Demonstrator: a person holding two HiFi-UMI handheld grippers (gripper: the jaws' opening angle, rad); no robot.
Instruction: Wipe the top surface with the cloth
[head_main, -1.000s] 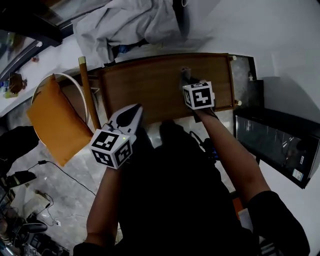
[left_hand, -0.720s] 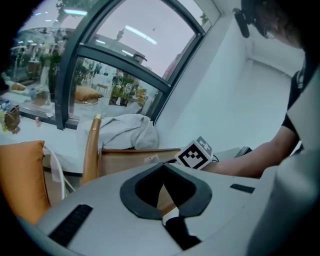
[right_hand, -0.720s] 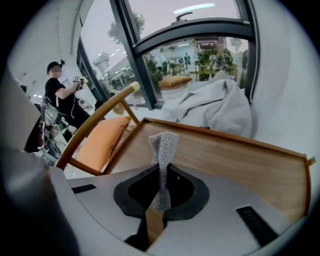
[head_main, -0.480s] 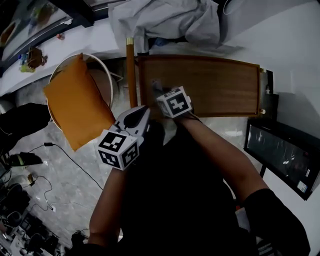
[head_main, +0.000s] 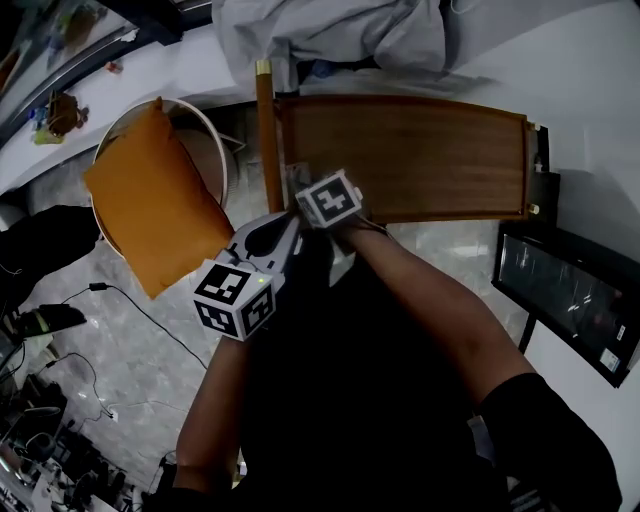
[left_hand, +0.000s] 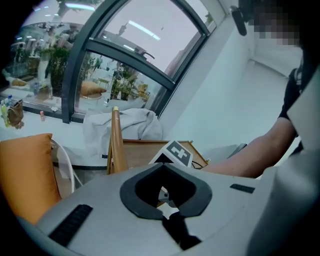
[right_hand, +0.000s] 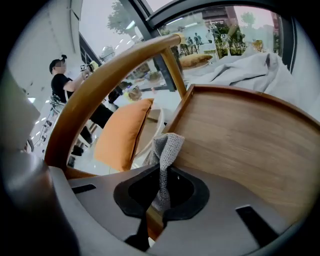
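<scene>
The brown wooden tabletop (head_main: 420, 150) lies ahead, and it fills the right of the right gripper view (right_hand: 245, 135). A small grey knitted cloth (right_hand: 166, 150) sticks up from my right gripper (right_hand: 160, 202), which is shut on it. That gripper (head_main: 296, 180) sits at the tabletop's near left corner, its marker cube (head_main: 328, 198) facing up, and the cloth (head_main: 297, 172) touches the wood there. My left gripper (head_main: 283, 224) hangs just below the table edge, left of the right one. Its jaws (left_hand: 166, 202) are shut with nothing between them.
A curved wooden post (head_main: 266, 130) stands at the table's left end. A round white chair with an orange cushion (head_main: 150, 205) is farther left. Grey fabric (head_main: 330, 35) is heaped behind the table, and a dark glass unit (head_main: 570, 300) stands at the right. A person (right_hand: 62, 85) stands far off.
My right gripper has slid the cloth leftward along the tabletop, from its middle to the near left corner. The left gripper has stayed below the table edge.
</scene>
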